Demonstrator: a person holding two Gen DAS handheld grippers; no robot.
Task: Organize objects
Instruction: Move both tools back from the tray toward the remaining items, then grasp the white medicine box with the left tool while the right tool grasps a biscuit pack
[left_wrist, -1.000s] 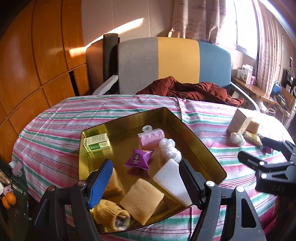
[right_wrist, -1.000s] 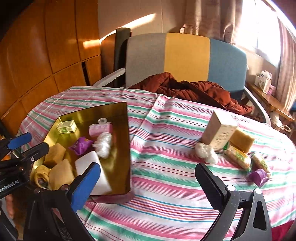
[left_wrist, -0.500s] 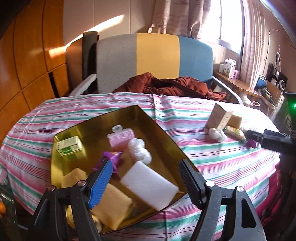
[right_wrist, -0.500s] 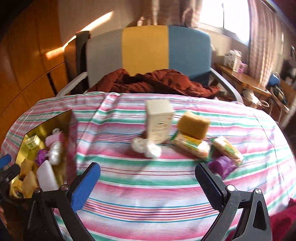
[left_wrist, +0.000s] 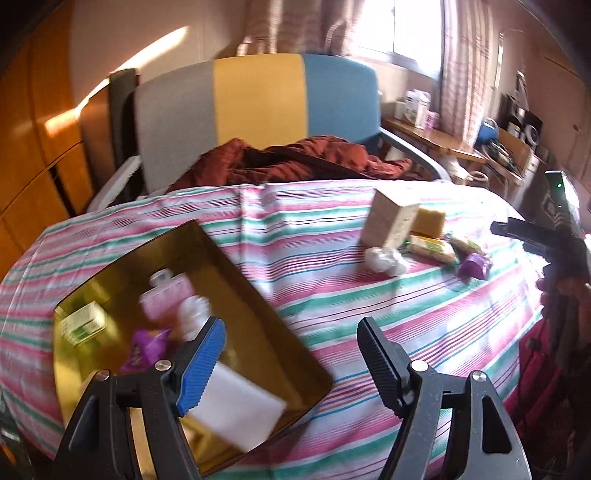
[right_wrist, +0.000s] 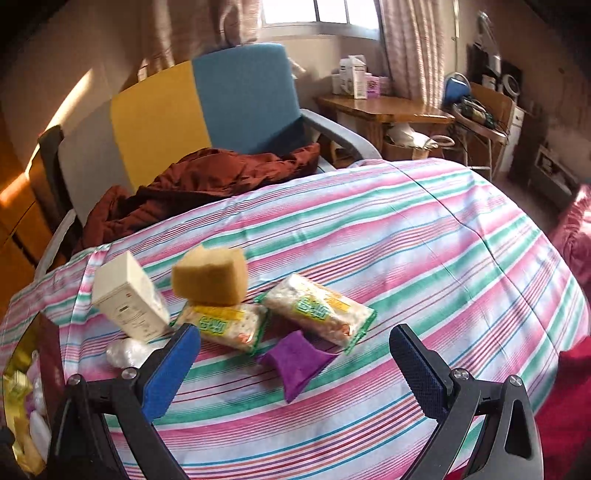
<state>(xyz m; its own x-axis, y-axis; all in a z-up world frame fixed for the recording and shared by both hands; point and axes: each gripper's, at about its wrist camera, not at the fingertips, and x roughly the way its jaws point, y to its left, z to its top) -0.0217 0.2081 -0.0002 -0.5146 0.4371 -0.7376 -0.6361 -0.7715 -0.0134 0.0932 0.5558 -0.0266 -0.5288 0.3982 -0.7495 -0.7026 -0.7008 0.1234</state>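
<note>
A gold tray (left_wrist: 258, 302) on the striped table holds a green box (left_wrist: 83, 323), a pink bottle (left_wrist: 168, 297), a purple packet (left_wrist: 146, 349) and a white block (left_wrist: 240, 406). My left gripper (left_wrist: 291, 360) is open and empty above the tray's right corner. My right gripper (right_wrist: 295, 373) is open and empty just in front of a purple packet (right_wrist: 295, 360). Beyond it lie two snack packets (right_wrist: 319, 308) (right_wrist: 225, 323), a tan sponge (right_wrist: 210, 275), a cream box (right_wrist: 129, 297) and a white wad (right_wrist: 123, 350). This group also shows in the left wrist view, with the cream box (left_wrist: 391, 218).
A grey, yellow and blue chair (left_wrist: 258, 107) with a rust-red cloth (left_wrist: 295, 162) stands behind the table. A wooden side table (right_wrist: 384, 110) with boxes is at the far right. The table edge (right_wrist: 569, 295) drops off on the right.
Both views have swung to the right. My left gripper has moved from over the tray's middle toward its right corner. My right gripper has closed in on the group of loose items.
</note>
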